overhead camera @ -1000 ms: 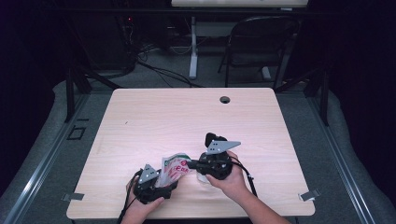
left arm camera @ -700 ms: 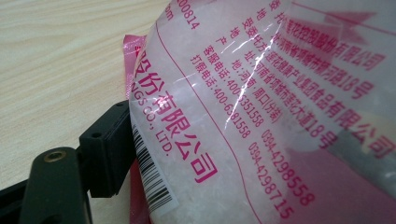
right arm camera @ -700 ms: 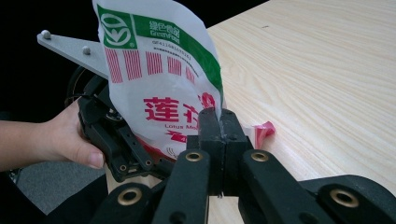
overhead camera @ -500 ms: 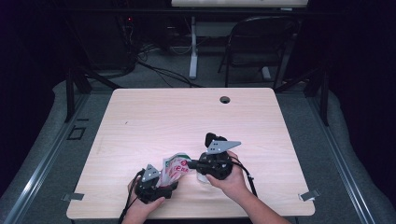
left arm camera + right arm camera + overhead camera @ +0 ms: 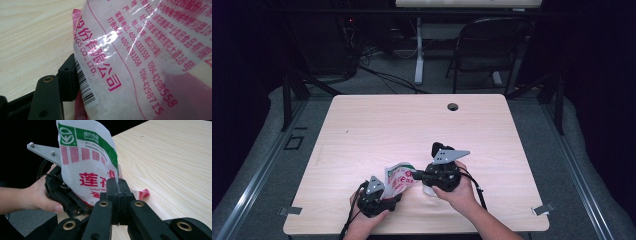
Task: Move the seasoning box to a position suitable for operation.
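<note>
A plastic bag [image 5: 398, 179] of white grains, printed in red and green, stands between my two grippers near the table's front edge. My right gripper [image 5: 414, 175] is shut on the bag's edge [image 5: 113, 173], its jaws pinched together. My left gripper [image 5: 392, 194] has the bag [image 5: 140, 62] between its jaws, which have just been closing. The one jaw that shows lies against the bag's barcode corner, and the bag hides the other. In the right gripper view the bag [image 5: 85, 165] rises upright out of the left gripper's body [image 5: 62, 192], which a hand [image 5: 37, 195] holds.
The wooden table [image 5: 412, 125] has a round cable hole [image 5: 453, 106] at its far edge. Behind the table stand a folding chair [image 5: 492, 45] and a white stand [image 5: 418, 50], with cables on the floor. Both forearms come in over the front edge.
</note>
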The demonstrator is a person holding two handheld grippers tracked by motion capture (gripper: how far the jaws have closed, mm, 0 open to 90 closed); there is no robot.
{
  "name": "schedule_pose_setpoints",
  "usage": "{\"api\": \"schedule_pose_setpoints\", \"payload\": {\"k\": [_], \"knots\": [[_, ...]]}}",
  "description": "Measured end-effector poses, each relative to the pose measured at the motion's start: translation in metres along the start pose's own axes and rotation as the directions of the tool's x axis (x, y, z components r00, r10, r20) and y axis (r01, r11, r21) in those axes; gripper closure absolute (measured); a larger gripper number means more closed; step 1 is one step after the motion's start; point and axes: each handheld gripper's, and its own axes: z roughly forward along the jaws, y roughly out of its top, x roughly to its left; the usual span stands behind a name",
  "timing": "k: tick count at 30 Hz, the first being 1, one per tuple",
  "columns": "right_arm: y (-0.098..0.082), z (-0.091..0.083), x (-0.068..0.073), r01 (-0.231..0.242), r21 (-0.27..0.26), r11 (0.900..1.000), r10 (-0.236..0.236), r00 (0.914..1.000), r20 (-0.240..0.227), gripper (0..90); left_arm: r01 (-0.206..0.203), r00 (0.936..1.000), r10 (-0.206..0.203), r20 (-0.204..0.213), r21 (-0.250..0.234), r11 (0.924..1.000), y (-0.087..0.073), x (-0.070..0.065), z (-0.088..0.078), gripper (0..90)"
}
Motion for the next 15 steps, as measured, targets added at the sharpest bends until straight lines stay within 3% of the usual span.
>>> {"api": "schedule_pose_setpoints", "payload": {"k": [15], "knots": [[-0.0006,-0.0006,-0.0012,-0.001,-0.002,1.000,0.001,1.0000,-0.001,90.0,-0.026,0.9995,0.026,-0.019,-0.002,0.9997,0.0000,0.0002,-0.0009,47.7]]}}
